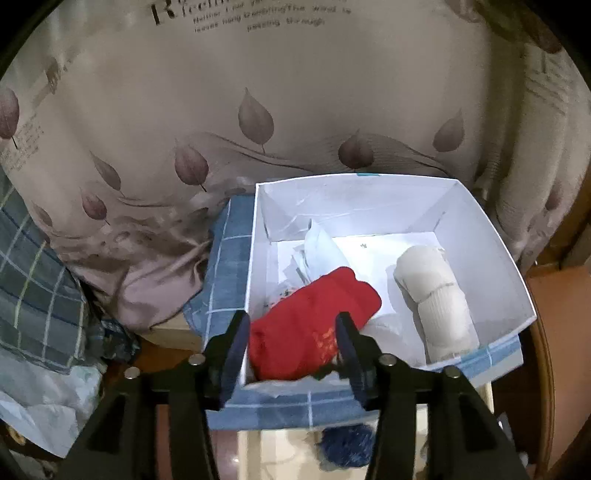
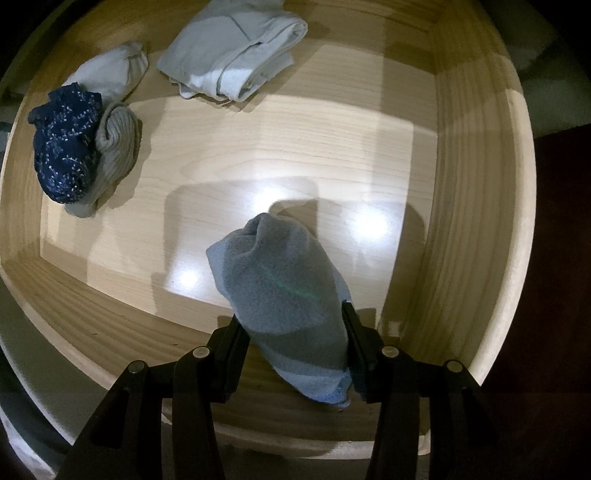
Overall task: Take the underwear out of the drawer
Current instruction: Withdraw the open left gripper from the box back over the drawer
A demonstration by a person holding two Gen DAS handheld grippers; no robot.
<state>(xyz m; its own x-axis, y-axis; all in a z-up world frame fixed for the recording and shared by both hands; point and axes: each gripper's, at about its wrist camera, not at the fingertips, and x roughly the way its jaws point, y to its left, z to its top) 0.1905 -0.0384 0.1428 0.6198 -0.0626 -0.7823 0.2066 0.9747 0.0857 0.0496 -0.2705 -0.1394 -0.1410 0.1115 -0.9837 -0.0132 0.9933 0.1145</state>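
Blue-grey roll [image 2: 284,291] clamped in right gripper [image 2: 293,339], long axis running forward along fingers, above drawer [image 2: 476,184] floor. Red garment [image 1: 314,325] between left gripper [image 1: 291,347] fingers over white box [image 1: 491,254]; grip unclear. Next judged: straight lift out.

Printed curtain text [image 1: 258,16] perhaps illegible.

The pale wooden drawer [image 2: 461,206] carries, directly on its glossy floor, a folded light-grey garment [image 2: 236,55], a white rolled bundle [image 2: 110,70] and a speckled navy sock ball [image 2: 64,144] (touching a beige ribbed roll [image 2: 114,147]).
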